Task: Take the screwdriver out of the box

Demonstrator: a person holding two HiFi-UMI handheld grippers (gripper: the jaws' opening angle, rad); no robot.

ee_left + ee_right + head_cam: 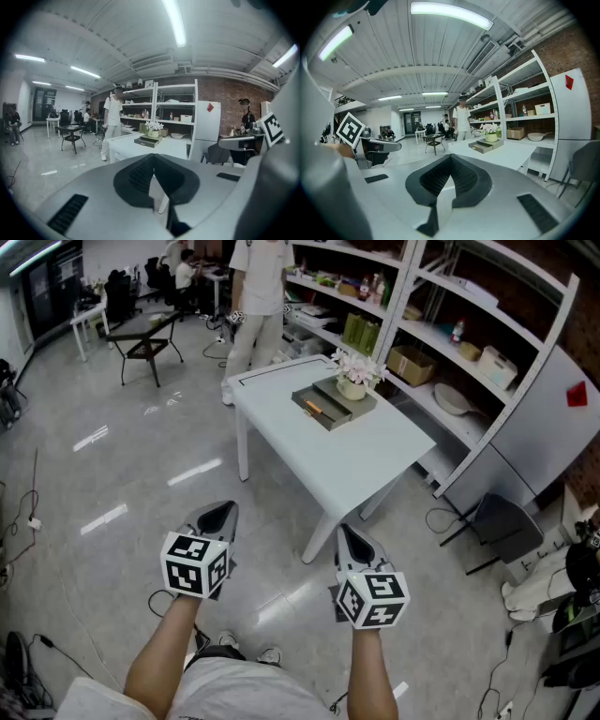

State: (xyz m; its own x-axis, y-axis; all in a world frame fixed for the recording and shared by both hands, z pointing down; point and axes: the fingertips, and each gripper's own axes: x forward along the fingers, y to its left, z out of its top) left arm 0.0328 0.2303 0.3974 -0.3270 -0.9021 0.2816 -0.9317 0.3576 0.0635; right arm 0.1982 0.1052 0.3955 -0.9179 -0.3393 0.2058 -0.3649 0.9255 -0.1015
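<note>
The left hand-held gripper [217, 512] and right hand-held gripper [349, 536] are closed, holding nothing.

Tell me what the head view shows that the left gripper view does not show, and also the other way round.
Only the head view shows the person's forearms and the orange screwdriver lying in the box. Only the left gripper view shows the ceiling lamps and a person in a dark cap. Both show the white table, the box, the flower pot and a person in white.
</note>
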